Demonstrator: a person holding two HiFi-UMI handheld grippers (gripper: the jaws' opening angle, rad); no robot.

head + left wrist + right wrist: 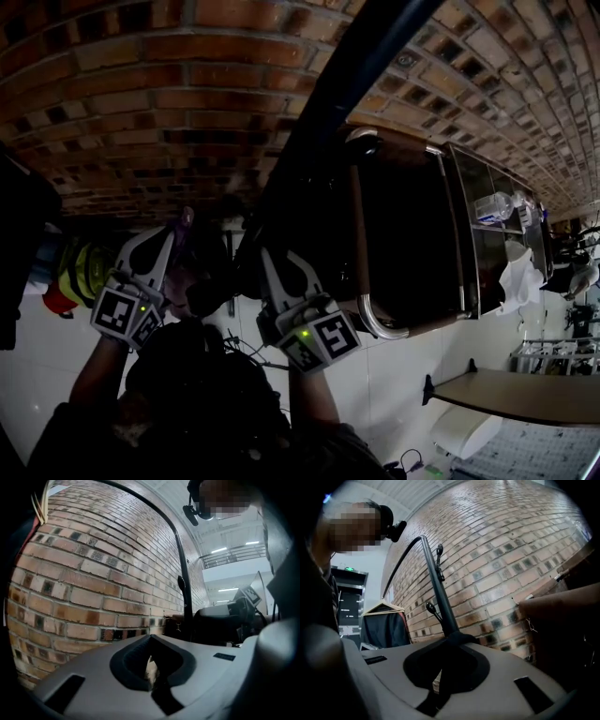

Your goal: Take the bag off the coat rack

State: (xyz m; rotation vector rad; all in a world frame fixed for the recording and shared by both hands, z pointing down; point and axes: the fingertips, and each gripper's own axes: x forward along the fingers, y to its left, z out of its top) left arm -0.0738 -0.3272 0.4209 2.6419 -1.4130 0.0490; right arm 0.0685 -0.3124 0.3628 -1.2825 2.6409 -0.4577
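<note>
Brick wall above and white tiles below frame both tools, held up beside the coat rack. Nearest you, your left gripper has its jaws drawn together. Only a pale sliver shows through the padded hollow between them, and what it is cannot be made out. Your right gripper likewise has its jaws together. A dark band runs through their hollow, too shadowed to tell apart from the rack behind. Just past the right gripper's tips rises the black coat rack pole, its top cut off by the picture's edge, with small hooks branching from it. Just right of the pole hangs the dark brown bag, pale-trimmed, its hanging point lost in shadow. The right gripper view catches only its edge and a loose thread. Farther along the wall, a glass-fronted shelf holds a water bottle. In the right gripper view, a dark garment hangs on a wooden hanger.
</note>
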